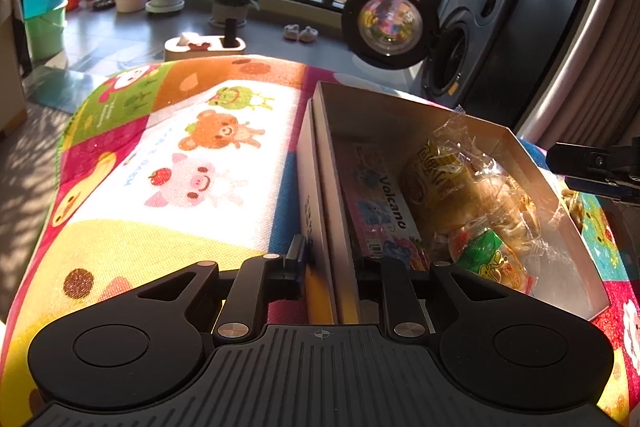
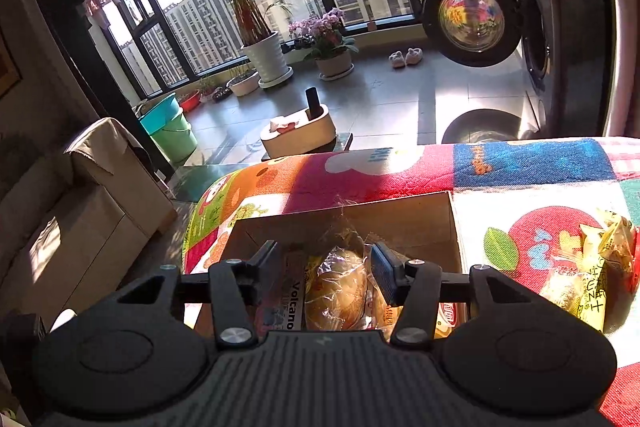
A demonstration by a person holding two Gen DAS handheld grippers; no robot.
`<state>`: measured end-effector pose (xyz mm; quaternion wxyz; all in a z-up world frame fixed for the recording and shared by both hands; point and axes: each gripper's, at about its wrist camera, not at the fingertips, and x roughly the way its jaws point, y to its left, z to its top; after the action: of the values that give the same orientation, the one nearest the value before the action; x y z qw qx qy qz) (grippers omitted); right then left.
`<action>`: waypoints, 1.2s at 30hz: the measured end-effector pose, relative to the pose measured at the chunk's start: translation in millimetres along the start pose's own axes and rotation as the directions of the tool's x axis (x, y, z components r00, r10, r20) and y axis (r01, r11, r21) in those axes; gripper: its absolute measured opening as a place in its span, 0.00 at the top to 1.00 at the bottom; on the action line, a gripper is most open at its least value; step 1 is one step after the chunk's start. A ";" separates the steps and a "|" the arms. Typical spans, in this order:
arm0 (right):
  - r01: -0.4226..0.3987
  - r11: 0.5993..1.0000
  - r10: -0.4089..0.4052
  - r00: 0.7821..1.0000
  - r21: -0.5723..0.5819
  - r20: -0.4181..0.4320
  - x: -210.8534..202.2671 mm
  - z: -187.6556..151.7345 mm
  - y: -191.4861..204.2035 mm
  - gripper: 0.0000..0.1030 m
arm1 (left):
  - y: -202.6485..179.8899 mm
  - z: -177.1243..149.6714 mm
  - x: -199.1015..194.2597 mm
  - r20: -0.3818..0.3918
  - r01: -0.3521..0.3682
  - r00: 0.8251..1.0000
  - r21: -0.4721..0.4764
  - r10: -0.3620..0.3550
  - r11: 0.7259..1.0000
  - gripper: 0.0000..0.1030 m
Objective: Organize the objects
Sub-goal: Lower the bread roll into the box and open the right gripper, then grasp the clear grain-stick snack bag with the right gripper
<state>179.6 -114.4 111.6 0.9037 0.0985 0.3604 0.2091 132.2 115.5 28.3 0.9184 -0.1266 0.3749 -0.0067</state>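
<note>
Over cartoon mat (image 1: 168, 163): left tongs (image 1: 334, 263) clamping box (image 1: 400, 115) wall; right tongs (image 2: 324, 267) agape.

The right gripper (image 1: 596, 171) is cut off at three o'clock in the left view. Its own body hides the near half of the cardboard box (image 2: 400, 215) and the bread bag's (image 2: 340, 291) bottom.

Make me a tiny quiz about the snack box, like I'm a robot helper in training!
1. True or false: a bread bag lies inside the box.
2. Which word is on the pink book in the box? A) Volcano B) Dinosaur C) Rocket
3. Fill in: the right claw, above the box, has its jaws ____.
Key: 1 true; 2 A; 3 open.
</note>
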 end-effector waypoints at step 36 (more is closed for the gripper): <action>0.339 0.933 -0.328 0.939 0.119 -0.100 4.4 -46.0 -120.4 0.60 | -2.1 -1.0 -1.2 -0.003 -0.012 1.000 -0.001 0.012 1.000 0.81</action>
<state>187.6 -218.8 36.2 0.9025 0.0881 0.4203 0.0318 130.8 113.3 28.9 0.9178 -0.1247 0.3769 -0.0011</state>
